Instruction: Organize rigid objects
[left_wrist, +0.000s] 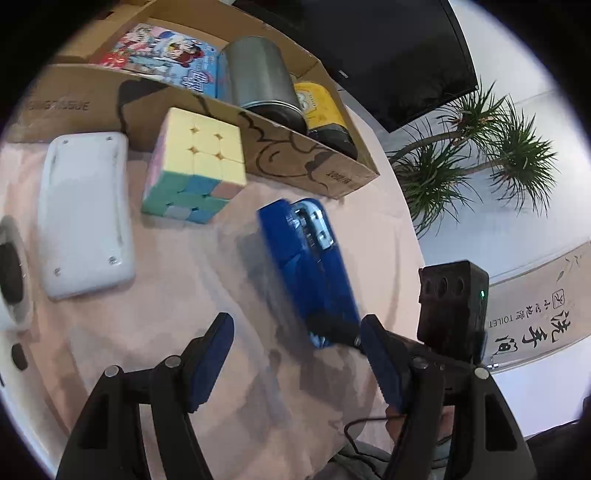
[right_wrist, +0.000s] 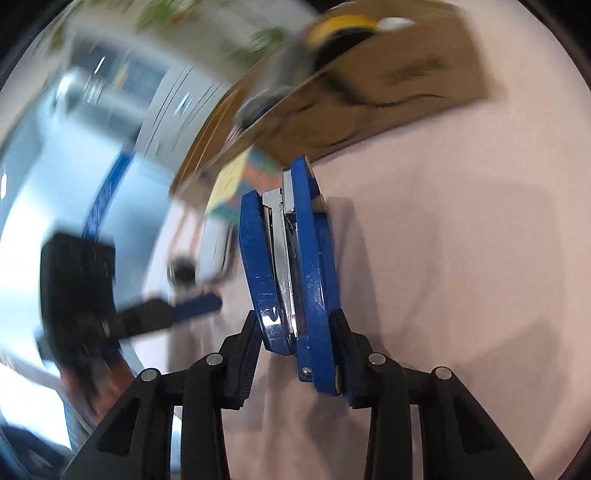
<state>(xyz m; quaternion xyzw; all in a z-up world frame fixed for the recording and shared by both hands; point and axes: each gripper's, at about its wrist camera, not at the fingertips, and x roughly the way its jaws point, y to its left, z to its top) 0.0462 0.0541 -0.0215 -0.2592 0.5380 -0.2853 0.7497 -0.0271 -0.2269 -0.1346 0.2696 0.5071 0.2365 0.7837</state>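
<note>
My right gripper (right_wrist: 295, 343) is shut on a blue stapler (right_wrist: 291, 258) and holds it above the pink tablecloth, its nose toward a cardboard box (right_wrist: 388, 99). In the left wrist view the stapler (left_wrist: 306, 266) hangs in the air, held at its near end by the right gripper (left_wrist: 332, 328). My left gripper (left_wrist: 299, 350) is open and empty, just below the stapler. A pastel puzzle cube (left_wrist: 195, 166) and a white flat case (left_wrist: 85, 214) lie on the cloth before the box (left_wrist: 295, 155).
The box holds a colourful printed tin (left_wrist: 166, 59), a metal can (left_wrist: 258, 77) and a yellow jar (left_wrist: 321, 107). A white device (left_wrist: 11, 269) lies at the left edge. A potted plant (left_wrist: 480, 147) and a dark screen (left_wrist: 388, 48) stand beyond the table.
</note>
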